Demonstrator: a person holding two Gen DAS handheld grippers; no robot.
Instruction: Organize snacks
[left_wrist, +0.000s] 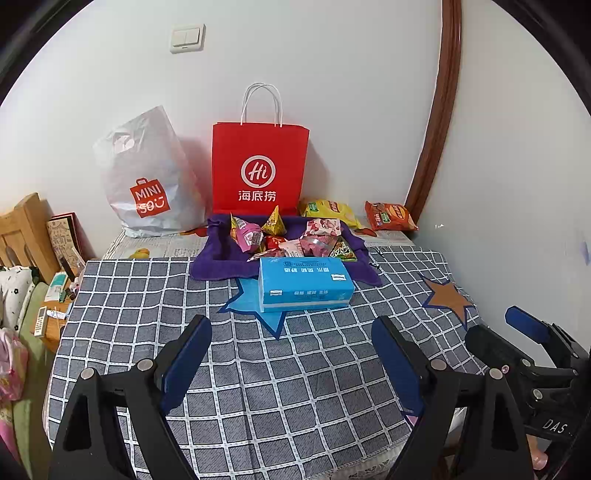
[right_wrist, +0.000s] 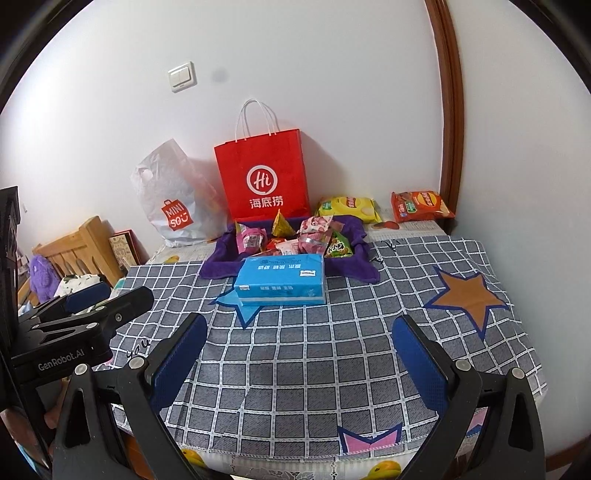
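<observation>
Both my tools, left (left_wrist: 291, 354) and right (right_wrist: 299, 354), hang released; beyond: one tissue box (left_wrist: 304, 282), two bags, two chip packets.

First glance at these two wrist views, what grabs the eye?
The red paper bag stands upright against the back wall, with a white plastic shopping bag beside it to the left. In front of the red bag a pile of small snack packets lies on a purple cloth, and a blue tissue box sits right at the cloth's near edge. Two chip bags, yellow and orange, lie off to the right by the wall.
</observation>
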